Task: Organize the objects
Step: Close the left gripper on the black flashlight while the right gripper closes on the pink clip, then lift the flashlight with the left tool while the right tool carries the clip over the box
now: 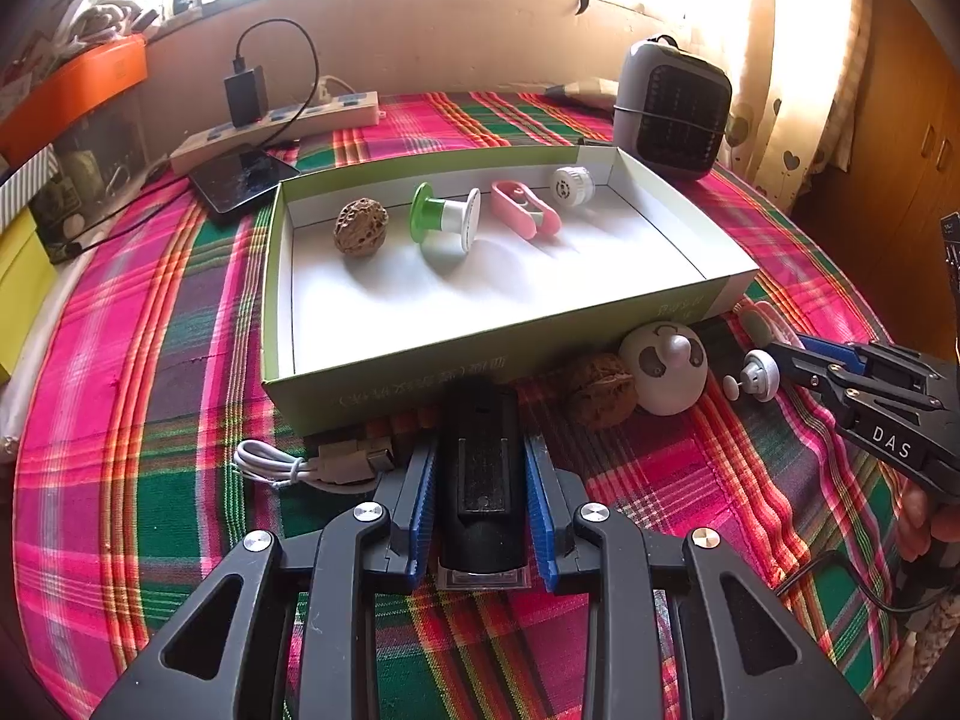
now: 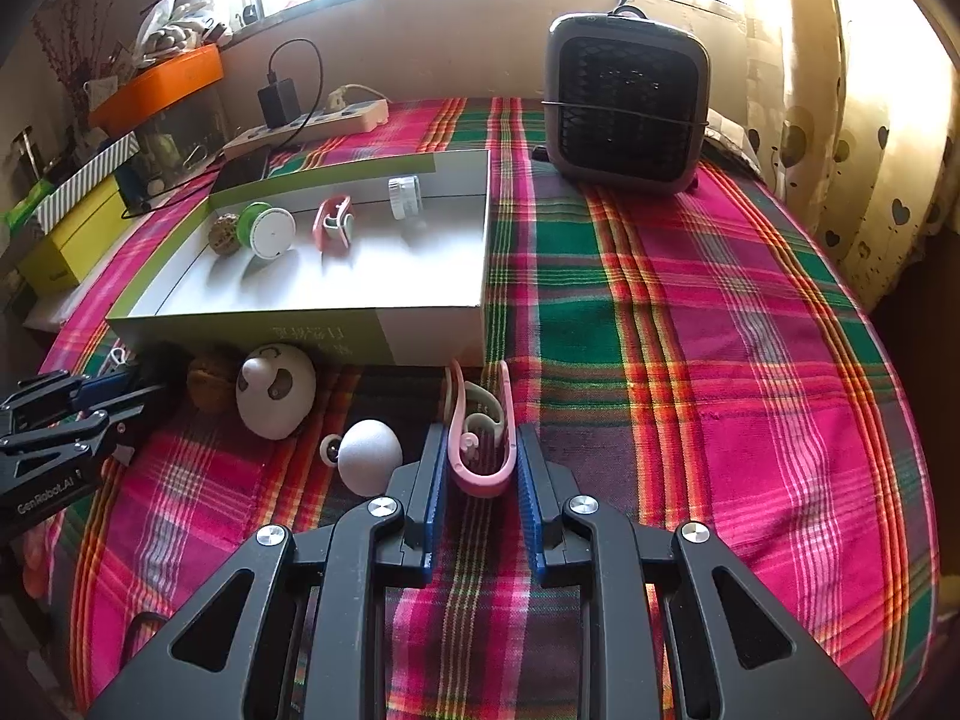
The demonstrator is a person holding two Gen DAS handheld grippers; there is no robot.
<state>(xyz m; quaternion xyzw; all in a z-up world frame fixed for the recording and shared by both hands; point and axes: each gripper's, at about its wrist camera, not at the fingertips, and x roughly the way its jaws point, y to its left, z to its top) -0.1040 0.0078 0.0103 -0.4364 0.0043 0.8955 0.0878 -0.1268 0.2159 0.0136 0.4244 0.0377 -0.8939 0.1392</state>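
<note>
Left gripper (image 1: pixel 480 474) is clamped on a black device (image 1: pixel 483 480); its casing reads "GenRobot.AI". Right gripper (image 2: pixel 480 456), marked "DAS", clamps a pink clip (image 2: pixel 483 450).

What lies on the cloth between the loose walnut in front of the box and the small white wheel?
The white panda-faced ball lies between the walnut and the small white wheel, touching the walnut. The left wrist view shows it best.

Left tool (image 1: pixel 480 480) clamped; right tool (image 2: pixel 480 468) clamped; both angled downward.
</note>
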